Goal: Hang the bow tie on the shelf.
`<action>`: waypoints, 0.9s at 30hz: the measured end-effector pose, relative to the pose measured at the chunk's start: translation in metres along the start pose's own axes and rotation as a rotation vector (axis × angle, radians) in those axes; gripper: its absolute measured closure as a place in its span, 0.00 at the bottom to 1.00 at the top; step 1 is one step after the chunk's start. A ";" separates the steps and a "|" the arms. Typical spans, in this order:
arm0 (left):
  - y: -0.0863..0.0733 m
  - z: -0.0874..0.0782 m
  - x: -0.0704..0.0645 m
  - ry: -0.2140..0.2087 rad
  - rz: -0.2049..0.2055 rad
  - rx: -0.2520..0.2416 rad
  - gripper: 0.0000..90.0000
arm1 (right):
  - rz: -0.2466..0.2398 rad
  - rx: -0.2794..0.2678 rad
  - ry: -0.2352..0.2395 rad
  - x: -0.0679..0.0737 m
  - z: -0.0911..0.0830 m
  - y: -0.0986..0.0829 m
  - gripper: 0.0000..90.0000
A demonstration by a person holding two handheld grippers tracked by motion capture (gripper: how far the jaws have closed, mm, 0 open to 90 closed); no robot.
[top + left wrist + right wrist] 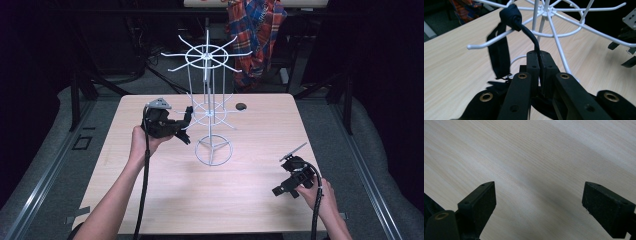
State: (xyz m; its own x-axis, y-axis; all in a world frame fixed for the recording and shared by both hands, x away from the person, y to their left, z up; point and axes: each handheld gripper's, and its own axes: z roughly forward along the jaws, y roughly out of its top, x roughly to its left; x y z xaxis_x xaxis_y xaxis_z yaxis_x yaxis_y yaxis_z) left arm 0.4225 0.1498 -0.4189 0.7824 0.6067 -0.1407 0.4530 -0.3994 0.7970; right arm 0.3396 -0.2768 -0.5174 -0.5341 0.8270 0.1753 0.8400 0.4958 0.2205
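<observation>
Here: left claw (pixel 539 62) clenched on dark strap (pixel 499 53), jaws pinching thin end just ahead of pads. Rest of strap loops up over white arm of wire rack (pixel 559 27), knot resting on arm above claw, loose loop hanging to claw's left. Judged: hanging nearly done; release and withdrawal left. Right claw (pixel 537 202) released, jaws wide, nothing between, bare bench (pixel 529 152) beneath, well apart from rack.
</observation>
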 end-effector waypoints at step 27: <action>-0.016 0.018 0.013 0.056 -0.045 0.021 0.97 | 0.007 0.000 0.010 0.001 0.000 0.000 0.13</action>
State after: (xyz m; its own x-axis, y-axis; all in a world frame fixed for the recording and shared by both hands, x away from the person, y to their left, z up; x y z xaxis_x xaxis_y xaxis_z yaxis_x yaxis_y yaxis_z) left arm 0.4334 0.1515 -0.4441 0.7364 0.6613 -0.1427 0.4966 -0.3852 0.7778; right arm 0.3393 -0.2759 -0.5177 -0.5296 0.8275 0.1866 0.8434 0.4902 0.2198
